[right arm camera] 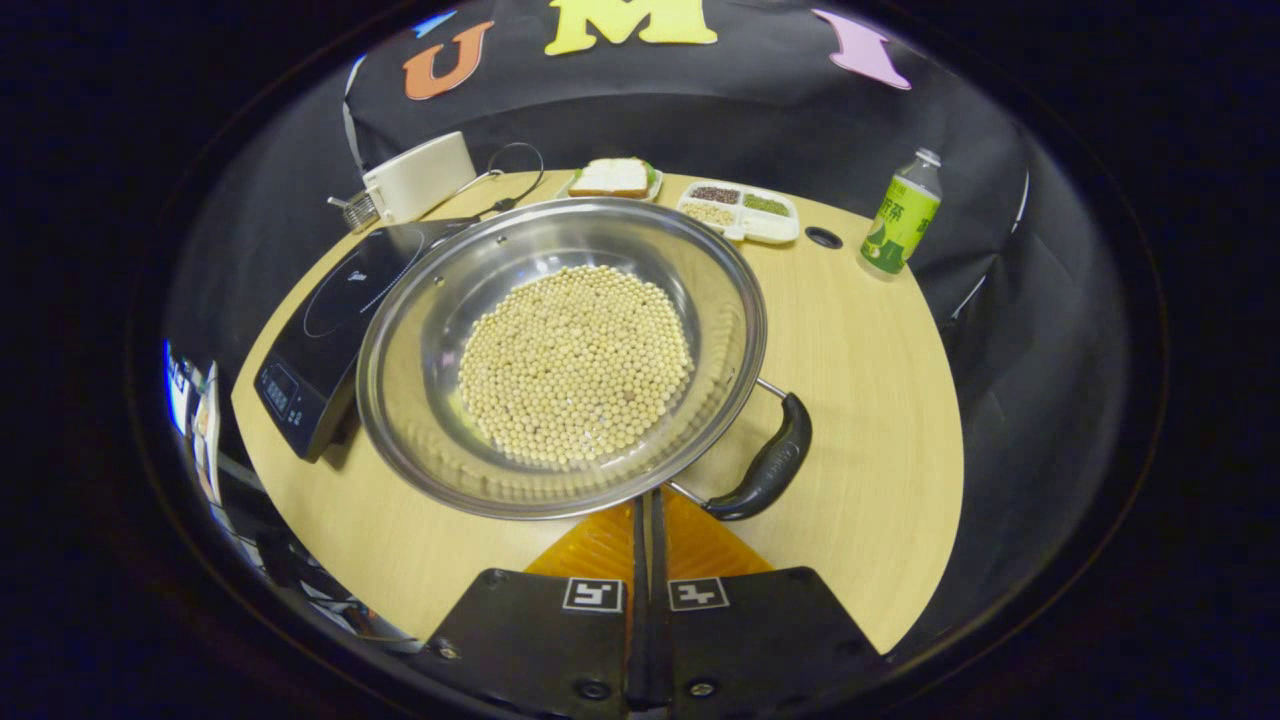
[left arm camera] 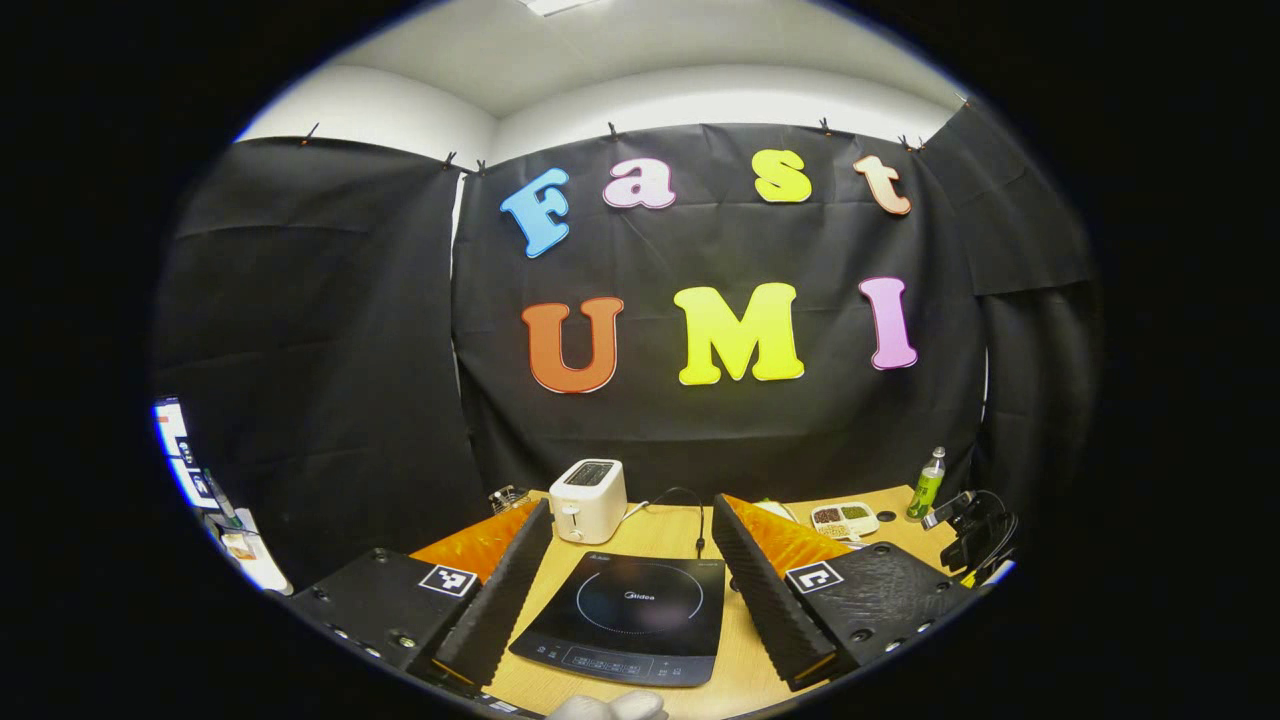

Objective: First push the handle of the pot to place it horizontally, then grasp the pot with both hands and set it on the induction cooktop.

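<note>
A wide steel pot (right arm camera: 420,400) holding soybeans (right arm camera: 575,365) stands on the wooden table (right arm camera: 860,400). Its black handle (right arm camera: 770,465) sticks out at the near right, angled toward me. My right gripper (right arm camera: 646,497) is shut, its tips right at the pot's near rim, just left of the handle; I see nothing between the fingers. The black induction cooktop (right arm camera: 330,320) lies left of the pot, which hides its near corner. In the left gripper view, my left gripper (left arm camera: 632,508) is open, fingers spread wide above the cooktop (left arm camera: 630,610), holding nothing.
A white toaster (left arm camera: 588,500) with a cable stands behind the cooktop. A divided dish of grains (right arm camera: 740,212), a sandwich plate (right arm camera: 612,178) and a green bottle (right arm camera: 900,225) line the far edge. Black gear (left arm camera: 975,530) sits at the table's right.
</note>
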A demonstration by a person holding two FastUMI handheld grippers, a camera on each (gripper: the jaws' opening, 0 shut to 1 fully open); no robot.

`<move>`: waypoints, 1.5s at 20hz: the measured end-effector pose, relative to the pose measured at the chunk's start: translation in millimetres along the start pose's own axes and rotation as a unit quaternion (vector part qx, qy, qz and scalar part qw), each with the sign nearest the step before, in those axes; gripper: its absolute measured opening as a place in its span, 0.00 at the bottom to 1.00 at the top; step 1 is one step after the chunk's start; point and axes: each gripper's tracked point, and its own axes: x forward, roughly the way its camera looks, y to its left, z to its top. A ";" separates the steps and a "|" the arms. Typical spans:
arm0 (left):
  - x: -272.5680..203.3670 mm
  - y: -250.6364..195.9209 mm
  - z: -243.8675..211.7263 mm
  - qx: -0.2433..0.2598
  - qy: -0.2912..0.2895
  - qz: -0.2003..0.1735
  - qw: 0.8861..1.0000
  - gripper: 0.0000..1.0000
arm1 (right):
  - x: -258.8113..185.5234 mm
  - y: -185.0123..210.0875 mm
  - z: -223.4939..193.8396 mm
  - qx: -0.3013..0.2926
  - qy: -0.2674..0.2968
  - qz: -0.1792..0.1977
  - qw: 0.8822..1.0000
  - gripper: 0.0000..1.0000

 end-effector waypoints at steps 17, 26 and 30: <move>10.4 -29.2 -14.8 0.008 0.024 0.041 0.999 0.96 | 30.0 -74.1 33.4 -0.043 0.010 0.004 0.999 0.00; 19.2 -44.5 -21.1 0.004 0.026 0.036 0.999 0.96 | 34.3 -89.0 42.6 -0.017 0.006 0.006 1.000 0.04; 36.7 -56.5 -41.1 -0.010 0.032 0.011 0.999 0.96 | 23.4 -101.5 35.4 0.010 -0.025 -0.011 1.000 0.01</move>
